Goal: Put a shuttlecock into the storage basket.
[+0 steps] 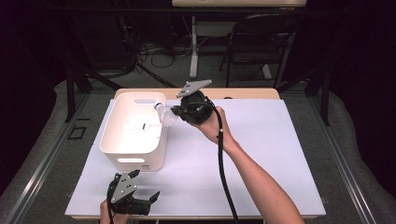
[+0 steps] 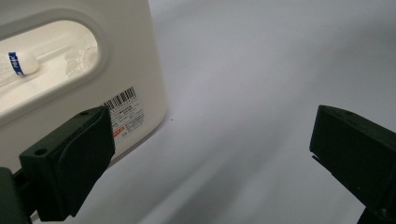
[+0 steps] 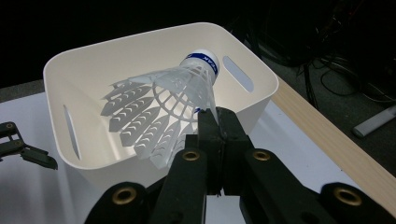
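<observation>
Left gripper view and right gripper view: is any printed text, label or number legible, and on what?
Nothing reads clearly.
White bin: barcode sticker, its print too small to read.
Shuttlecock in the right gripper: white lettering on the blue cork band, blurred.
Second shuttlecock inside the bin: blue band, lettering unreadable.

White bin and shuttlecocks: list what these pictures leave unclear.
- White bin floor: glare in the high view washes out the small things lying there.
- Barcode label: print too small in the left gripper view.
- Shuttlecock skirt edge: covered by the right gripper.
</observation>
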{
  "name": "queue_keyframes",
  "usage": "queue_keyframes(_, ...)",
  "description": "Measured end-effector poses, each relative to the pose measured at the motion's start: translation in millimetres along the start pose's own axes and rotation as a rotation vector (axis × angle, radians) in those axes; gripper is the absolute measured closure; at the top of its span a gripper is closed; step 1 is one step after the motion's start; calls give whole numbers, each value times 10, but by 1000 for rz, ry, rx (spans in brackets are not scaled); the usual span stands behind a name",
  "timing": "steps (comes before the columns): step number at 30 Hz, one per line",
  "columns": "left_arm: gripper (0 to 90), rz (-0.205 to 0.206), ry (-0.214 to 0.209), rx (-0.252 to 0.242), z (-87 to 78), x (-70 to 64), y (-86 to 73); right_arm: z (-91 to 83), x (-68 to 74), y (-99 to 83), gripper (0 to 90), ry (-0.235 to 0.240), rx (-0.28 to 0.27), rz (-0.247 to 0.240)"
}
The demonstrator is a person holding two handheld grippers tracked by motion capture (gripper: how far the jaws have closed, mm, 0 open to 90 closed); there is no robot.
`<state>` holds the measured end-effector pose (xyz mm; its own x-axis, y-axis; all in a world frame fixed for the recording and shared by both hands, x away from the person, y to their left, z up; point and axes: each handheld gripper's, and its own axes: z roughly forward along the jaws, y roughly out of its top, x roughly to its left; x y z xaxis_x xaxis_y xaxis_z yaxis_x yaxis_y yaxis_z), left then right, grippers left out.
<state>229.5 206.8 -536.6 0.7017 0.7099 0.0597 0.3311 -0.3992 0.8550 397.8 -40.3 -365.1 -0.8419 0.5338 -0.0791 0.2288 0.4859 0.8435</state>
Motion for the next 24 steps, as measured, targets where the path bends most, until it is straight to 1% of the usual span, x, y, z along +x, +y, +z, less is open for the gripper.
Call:
queue_keyframes(1, 0, -4, -1, 0, 4, -3, 0, 6, 2, 12, 900, 0, -2, -3)
queue_keyframes(7, 0, 7, -2, 3, 15, -10, 8, 49, 26, 66, 900, 6, 0, -4)
queue_keyframes(15, 0, 7, -2, -1, 16, -17, 18, 108, 46, 85, 900, 21, 0, 13)
queue_keyframes(19, 0, 14, -6, -1, 20, -17, 27, 129, 56, 116, 900, 25, 2, 7)
queue_keyframes(21, 0, 9, -8, 2, 28, -20, 23, 142, 61, 140, 900, 27, 4, 1)
queue_keyframes(24, 0, 19, -8, 4, 28, -13, 20, 168, 66, 169, 900, 35, 3, 3)
